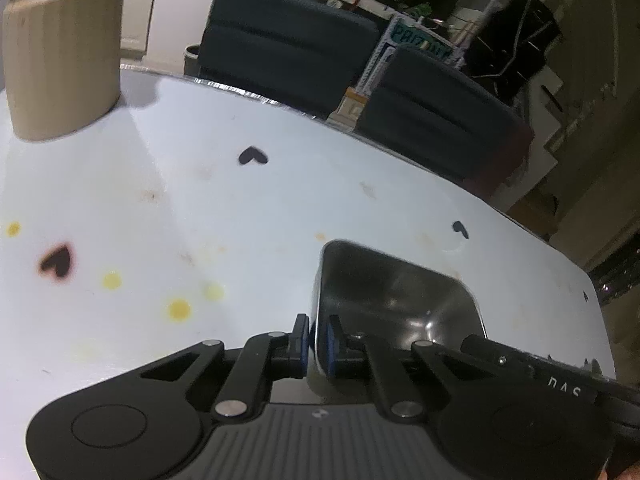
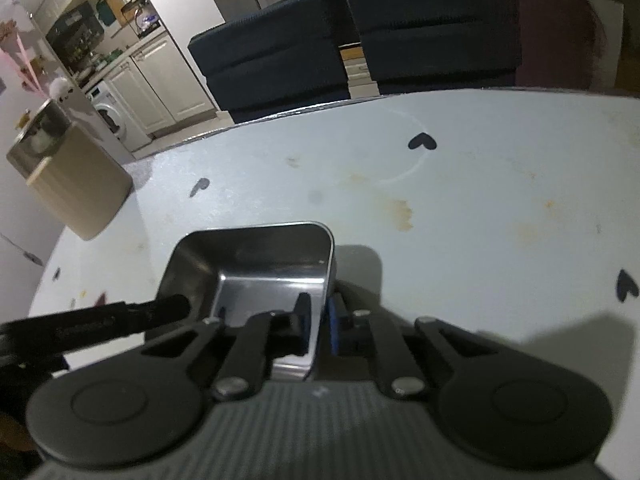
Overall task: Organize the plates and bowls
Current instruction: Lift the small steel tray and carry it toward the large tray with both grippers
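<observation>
A rectangular steel bowl [image 1: 400, 292] [image 2: 256, 256] with rounded corners sits on the white table, empty and shiny inside. My left gripper [image 1: 318, 340] is shut on its left wall, one blue pad inside and one outside. My right gripper [image 2: 320, 324] is shut on the opposite wall in the same way. One of the right gripper's fingers [image 1: 480, 344] shows at the bowl's far side in the left wrist view. One of the left gripper's fingers [image 2: 172, 306] reaches in from the left in the right wrist view.
The white table [image 1: 240, 208] [image 2: 480, 200] bears dark heart marks and yellow stains. A beige ribbed canister [image 1: 64, 68] [image 2: 76, 184] stands near its left edge. Two dark blue chairs [image 1: 280, 52] [image 2: 272, 48] stand behind the far edge, with kitchen units beyond.
</observation>
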`<control>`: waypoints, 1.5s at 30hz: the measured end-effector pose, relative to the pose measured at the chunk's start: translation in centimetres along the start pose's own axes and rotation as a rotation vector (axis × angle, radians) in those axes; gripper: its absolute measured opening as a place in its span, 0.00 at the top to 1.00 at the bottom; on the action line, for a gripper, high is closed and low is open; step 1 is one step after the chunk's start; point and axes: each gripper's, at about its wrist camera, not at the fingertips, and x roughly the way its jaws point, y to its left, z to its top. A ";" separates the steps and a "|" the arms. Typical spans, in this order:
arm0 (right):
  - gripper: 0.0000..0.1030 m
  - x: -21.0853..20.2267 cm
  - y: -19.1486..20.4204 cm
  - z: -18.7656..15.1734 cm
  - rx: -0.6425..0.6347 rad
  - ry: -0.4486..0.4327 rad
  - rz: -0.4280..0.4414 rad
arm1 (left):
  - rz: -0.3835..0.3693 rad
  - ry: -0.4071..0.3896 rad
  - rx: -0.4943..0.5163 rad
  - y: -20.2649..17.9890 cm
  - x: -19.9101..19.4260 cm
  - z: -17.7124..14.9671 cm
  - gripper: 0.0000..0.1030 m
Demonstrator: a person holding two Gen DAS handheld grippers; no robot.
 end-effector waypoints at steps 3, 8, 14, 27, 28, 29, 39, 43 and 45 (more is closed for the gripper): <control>0.91 -1.3 0.1 -0.1 -0.011 -0.015 -0.002 | -0.016 -0.022 0.034 -0.8 -1.5 0.2 0.91; 0.91 -4.8 0.0 -0.6 -0.034 -0.059 0.009 | -0.045 -0.051 0.083 -2.3 -4.4 -0.4 0.91; 0.92 -9.8 0.1 -2.1 -0.038 -0.124 0.027 | -0.093 -0.099 0.122 -3.4 -8.8 -2.1 0.91; 0.91 -18.7 1.4 -7.6 -0.007 -0.231 0.156 | -0.150 -0.226 0.155 -1.9 -18.0 -6.9 0.91; 0.90 -19.1 1.6 -8.2 -0.011 -0.232 0.163 | -0.148 -0.233 0.159 -1.5 -18.6 -7.5 0.91; 0.90 -19.4 1.7 -8.8 -0.015 -0.232 0.170 | -0.144 -0.237 0.162 -1.2 -19.0 -8.0 0.91; 0.89 -18.6 5.6 -12.6 -0.119 -0.166 0.204 | -0.052 -0.253 0.150 3.0 -21.4 -11.8 0.92; 0.89 -17.6 7.3 -13.4 -0.158 -0.120 0.219 | -0.005 -0.264 0.149 4.3 -22.0 -12.4 0.92; 0.89 -17.2 8.2 -13.7 -0.170 -0.102 0.227 | 0.025 -0.261 0.146 4.9 -22.0 -12.7 0.93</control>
